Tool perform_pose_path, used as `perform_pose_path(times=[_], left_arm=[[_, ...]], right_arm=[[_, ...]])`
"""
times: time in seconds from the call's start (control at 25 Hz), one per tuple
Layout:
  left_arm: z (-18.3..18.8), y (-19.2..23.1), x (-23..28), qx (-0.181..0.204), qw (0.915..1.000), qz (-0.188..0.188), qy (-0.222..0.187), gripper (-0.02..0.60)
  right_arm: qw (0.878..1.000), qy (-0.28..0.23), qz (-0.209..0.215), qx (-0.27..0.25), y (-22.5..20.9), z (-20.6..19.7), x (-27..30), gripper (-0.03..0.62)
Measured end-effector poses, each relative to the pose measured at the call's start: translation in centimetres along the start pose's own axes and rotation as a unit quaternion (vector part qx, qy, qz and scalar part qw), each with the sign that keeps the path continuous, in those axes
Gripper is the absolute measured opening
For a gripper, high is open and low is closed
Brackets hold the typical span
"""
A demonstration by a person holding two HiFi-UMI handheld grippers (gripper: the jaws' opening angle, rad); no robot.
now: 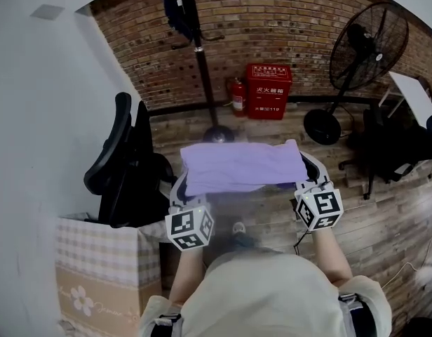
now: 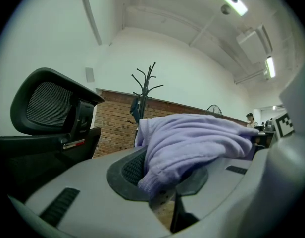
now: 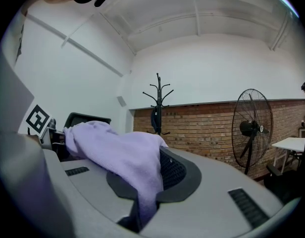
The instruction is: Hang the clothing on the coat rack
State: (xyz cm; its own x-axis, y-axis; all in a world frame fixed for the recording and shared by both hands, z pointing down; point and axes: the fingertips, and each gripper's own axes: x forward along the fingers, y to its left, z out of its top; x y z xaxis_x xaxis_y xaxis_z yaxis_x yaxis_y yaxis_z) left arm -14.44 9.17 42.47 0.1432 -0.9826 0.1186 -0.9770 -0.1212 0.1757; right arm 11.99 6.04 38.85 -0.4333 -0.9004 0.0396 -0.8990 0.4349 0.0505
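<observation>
1. My left gripper [image 2: 165,195] has its jaws drawn narrow, pinched on one edge of the lilac sweatshirt [image 1: 243,166]; the ribbed hem bunches out between the pads.
2. My right gripper [image 3: 142,202] is closed just as tight on the opposite edge, and the fabric folds down into the slot between its jaws.
3. The sweatshirt is stretched flat between my two grippers, held up off the wooden floor [image 1: 384,216] in front of my chest.
4. The black coat rack [image 1: 199,55] stands ahead of the garment, by the brick wall [image 1: 286,27], well apart from it. Something dark hangs from one of its upper hooks.
5. A red fire-equipment cabinet [image 1: 268,90] and an extinguisher [image 1: 237,95] sit just right of the rack's base.
6. A black pedestal fan [image 1: 363,48] stands further right.
7. On my left are a black office chair [image 1: 125,163] and a checked box [image 1: 104,272].
</observation>
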Motion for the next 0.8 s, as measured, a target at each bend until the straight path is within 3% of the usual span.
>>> perform_pose_path(times=[0.8], left_arm=[[1.9, 6.7, 12.5, -0.001, 1.0, -0.007, 0.003, 0.071]], right_arm=[[1.0, -0.006, -0.008, 0.0, -1.2, 0.3, 14.2, 0.021]])
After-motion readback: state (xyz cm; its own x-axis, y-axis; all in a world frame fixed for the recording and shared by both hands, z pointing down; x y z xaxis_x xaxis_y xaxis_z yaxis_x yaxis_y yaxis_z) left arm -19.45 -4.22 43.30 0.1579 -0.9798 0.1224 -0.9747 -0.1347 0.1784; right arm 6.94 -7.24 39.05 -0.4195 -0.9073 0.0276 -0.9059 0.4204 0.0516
